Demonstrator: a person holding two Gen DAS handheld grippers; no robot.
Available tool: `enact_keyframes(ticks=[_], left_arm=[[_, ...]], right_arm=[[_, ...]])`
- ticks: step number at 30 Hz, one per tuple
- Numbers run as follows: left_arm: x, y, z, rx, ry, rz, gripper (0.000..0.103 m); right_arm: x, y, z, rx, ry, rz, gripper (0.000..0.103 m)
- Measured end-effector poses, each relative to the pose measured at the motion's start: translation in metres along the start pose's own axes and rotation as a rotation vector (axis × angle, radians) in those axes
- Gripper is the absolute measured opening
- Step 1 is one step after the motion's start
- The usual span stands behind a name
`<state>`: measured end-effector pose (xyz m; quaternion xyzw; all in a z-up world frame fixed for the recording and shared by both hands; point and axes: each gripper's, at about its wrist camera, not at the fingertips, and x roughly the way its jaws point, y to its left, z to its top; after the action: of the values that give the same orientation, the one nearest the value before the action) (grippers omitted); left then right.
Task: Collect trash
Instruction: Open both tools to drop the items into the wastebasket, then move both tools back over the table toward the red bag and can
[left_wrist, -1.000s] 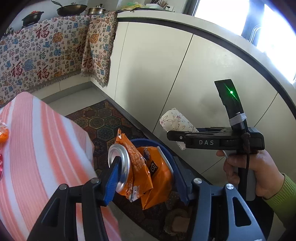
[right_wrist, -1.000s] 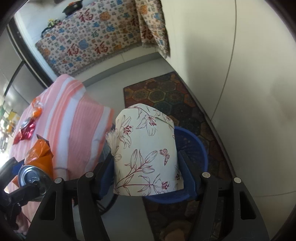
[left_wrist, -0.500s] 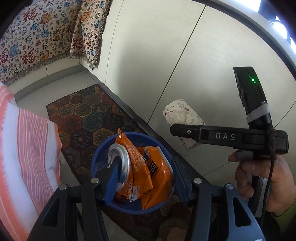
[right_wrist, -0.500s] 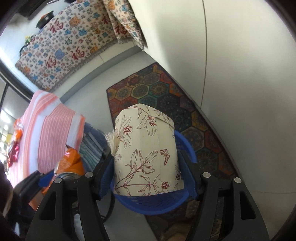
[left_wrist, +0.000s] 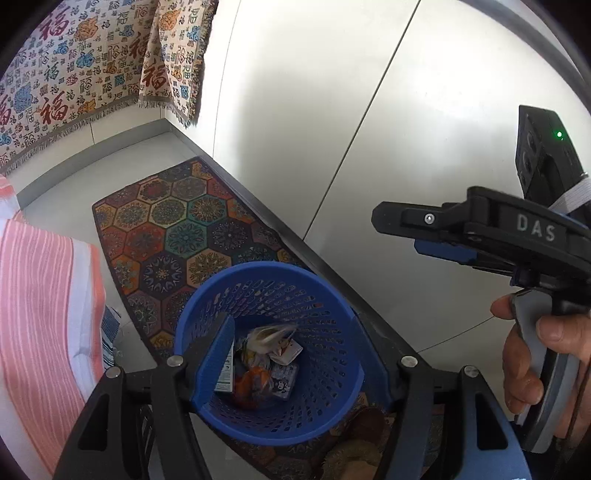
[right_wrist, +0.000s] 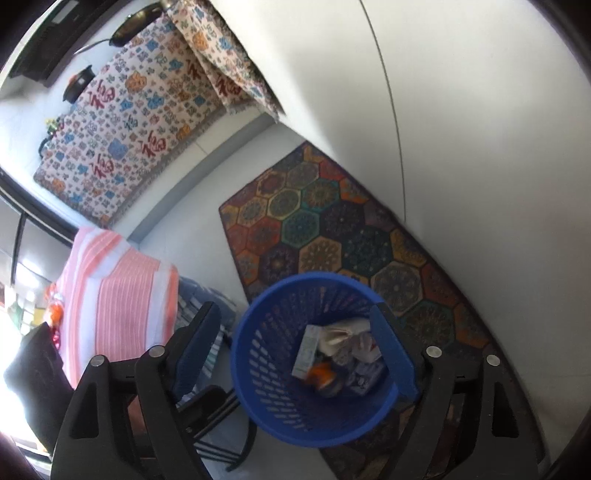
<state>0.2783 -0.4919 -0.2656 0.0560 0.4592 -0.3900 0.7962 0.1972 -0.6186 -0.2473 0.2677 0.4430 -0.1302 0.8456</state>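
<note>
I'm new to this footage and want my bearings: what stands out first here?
A blue perforated wastebasket stands on a hexagon-patterned rug beside the pale cabinet wall, with crumpled wrappers and small cartons at its bottom. Both the left claw and the right claw hang open and empty above it.

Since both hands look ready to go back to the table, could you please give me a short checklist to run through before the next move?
1. Left gripper open and holding nothing: ok.
2. Right gripper open and holding nothing: ok.
3. Trash lies inside the blue basket: ok.
4. Basket upright on the patterned rug: ok.
5. Nothing spilled on the floor beside the basket: cannot tell, grippers hide part of it.
6. More trash left on the striped tablecloth: cannot tell, only small orange and red items show at its far edge.
</note>
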Motion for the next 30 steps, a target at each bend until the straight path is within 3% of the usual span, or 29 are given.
enact_keyframes(ticks=[5, 7, 12, 16, 21, 26, 30], left_arm=[[-0.040, -0.003, -0.008, 0.021, -0.028, 0.029, 0.067], [-0.065, -0.002, -0.016, 0.026, -0.048, 0.045, 0.067], [-0.136, 0.015, -0.050, 0.014, -0.073, 0.094, 0.067], [-0.195, 0.045, -0.086, -0.008, -0.110, 0.175, 0.067], [-0.258, 0.108, -0.138, -0.074, -0.121, 0.327, 0.067], [-0.305, 0.179, -0.182, -0.178, -0.121, 0.438, 0.067], [-0.333, 0.232, -0.211, -0.251, -0.119, 0.514, 0.067]], right_arm=[[-0.012, 0.025, 0.000, -0.082, -0.044, -0.037, 0.090], [-0.017, 0.039, -0.004, -0.132, -0.067, -0.060, 0.098], [-0.032, 0.092, -0.029, -0.335, -0.148, -0.106, 0.099], [-0.041, 0.143, -0.058, -0.504, -0.196, -0.103, 0.099], [-0.047, 0.215, -0.110, -0.593, -0.173, 0.022, 0.100], [-0.040, 0.300, -0.172, -0.700, -0.074, 0.165, 0.100], [-0.023, 0.356, -0.202, -0.772, -0.028, 0.197, 0.100]])
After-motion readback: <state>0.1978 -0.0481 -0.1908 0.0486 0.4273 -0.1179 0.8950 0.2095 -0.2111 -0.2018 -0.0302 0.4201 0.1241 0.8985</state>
